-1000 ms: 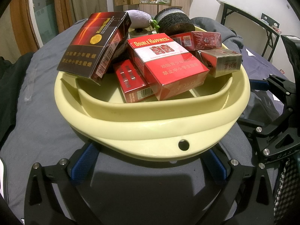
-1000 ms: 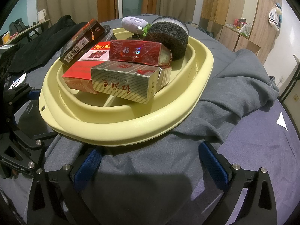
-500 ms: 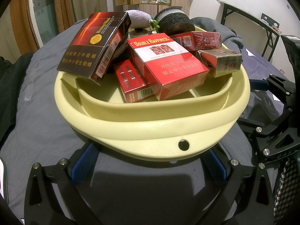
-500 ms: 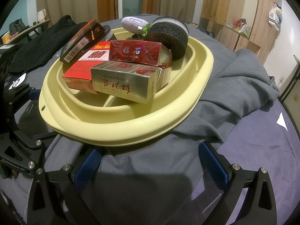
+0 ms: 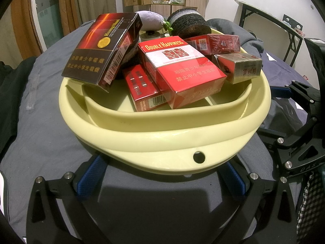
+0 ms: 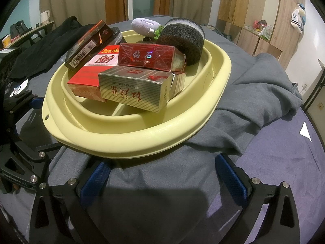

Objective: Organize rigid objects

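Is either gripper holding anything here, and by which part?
Nothing is held. Left gripper and right gripper are both open, short of the yellow basin.

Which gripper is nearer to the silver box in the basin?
Right. The right gripper faces the silver box across the rim; the left gripper sits on its far side.

A pale yellow basin (image 5: 162,140) is sitting on a grey blanket, holding a loose pile of boxes. A dark brown pack (image 5: 101,48) is leaning tilted over the far-left rim. A red-and-white Double Happiness pack (image 5: 180,69) is lying slanted across a small red pack (image 5: 142,87). A glossy red box (image 6: 146,56) is resting on a silver-gold box (image 6: 136,89). A black round sponge (image 6: 182,38) is standing on edge at the back, beside a grey plush toy (image 6: 144,25).
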